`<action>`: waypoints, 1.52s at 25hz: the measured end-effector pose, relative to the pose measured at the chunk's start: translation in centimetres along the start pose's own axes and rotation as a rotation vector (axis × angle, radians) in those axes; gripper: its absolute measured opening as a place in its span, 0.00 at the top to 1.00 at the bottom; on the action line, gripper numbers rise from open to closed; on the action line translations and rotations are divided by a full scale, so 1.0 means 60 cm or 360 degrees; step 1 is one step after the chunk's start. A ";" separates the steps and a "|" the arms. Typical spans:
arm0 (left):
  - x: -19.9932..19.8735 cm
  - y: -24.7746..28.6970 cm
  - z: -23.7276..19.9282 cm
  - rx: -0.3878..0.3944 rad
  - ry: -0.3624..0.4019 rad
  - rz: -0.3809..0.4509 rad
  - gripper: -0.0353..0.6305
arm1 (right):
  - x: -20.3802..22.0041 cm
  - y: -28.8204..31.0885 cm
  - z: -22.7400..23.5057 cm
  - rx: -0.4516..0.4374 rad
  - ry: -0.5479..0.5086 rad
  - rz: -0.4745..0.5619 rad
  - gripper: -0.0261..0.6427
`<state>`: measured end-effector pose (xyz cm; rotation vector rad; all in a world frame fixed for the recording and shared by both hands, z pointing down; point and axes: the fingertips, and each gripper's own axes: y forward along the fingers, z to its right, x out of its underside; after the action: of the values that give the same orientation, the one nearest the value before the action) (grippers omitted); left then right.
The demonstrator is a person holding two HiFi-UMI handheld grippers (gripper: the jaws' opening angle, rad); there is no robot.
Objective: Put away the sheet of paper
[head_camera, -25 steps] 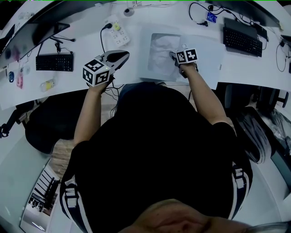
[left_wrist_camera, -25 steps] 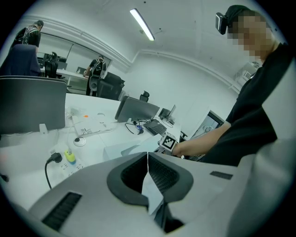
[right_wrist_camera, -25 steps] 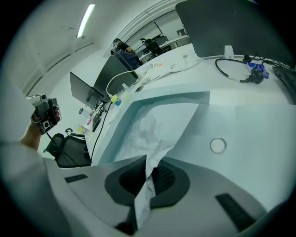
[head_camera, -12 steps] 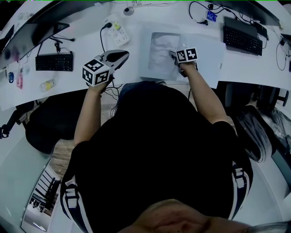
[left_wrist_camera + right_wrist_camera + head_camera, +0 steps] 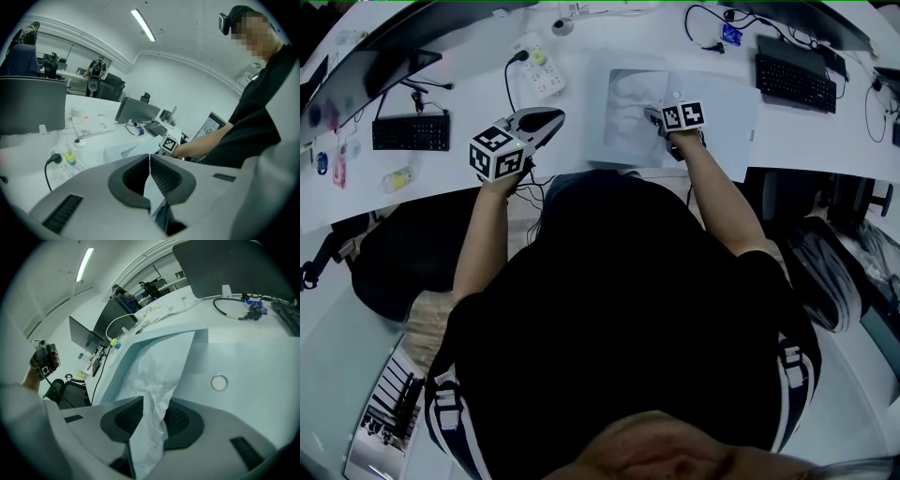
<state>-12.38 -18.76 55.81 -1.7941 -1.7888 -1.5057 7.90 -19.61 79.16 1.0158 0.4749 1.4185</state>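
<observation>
A crumpled white sheet of paper lies on an open white folder on the desk in front of me. My right gripper rests at the sheet's right edge. In the right gripper view the paper runs up between the jaws of that gripper, which are opening, with the pads standing a little off it. My left gripper hangs in the air left of the folder, away from the paper. Its jaws meet at the tips and show only a pale sliver behind them.
A power strip with a black cable lies left of the folder. Keyboards sit at far left and far right, with monitors and cables along the back. The folder has a round snap. An office chair stands at right.
</observation>
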 end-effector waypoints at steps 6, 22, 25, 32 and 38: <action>-0.003 0.003 0.005 0.0017 0.0010 -0.0001 0.91 | 0.003 -0.015 0.012 0.0037 0.0006 0.0020 0.71; -0.015 0.028 0.025 0.0090 0.0076 -0.0031 0.91 | 0.035 -0.057 0.040 0.0091 0.0091 0.0075 0.64; -0.019 0.036 0.035 0.0110 0.0097 -0.0037 0.91 | 0.042 -0.070 0.042 0.0098 0.0097 0.0096 0.64; -0.027 0.043 0.061 0.0145 0.0148 -0.0046 0.91 | 0.053 -0.105 0.043 0.0115 0.0139 0.0178 0.64; -0.033 0.046 0.075 0.0157 0.0180 -0.0051 0.91 | 0.060 -0.134 0.037 0.0098 0.0161 0.0218 0.64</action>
<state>-7.37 -17.42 53.63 -1.6090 -1.8119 -1.4722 14.92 -15.64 74.94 1.0458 0.5337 1.5913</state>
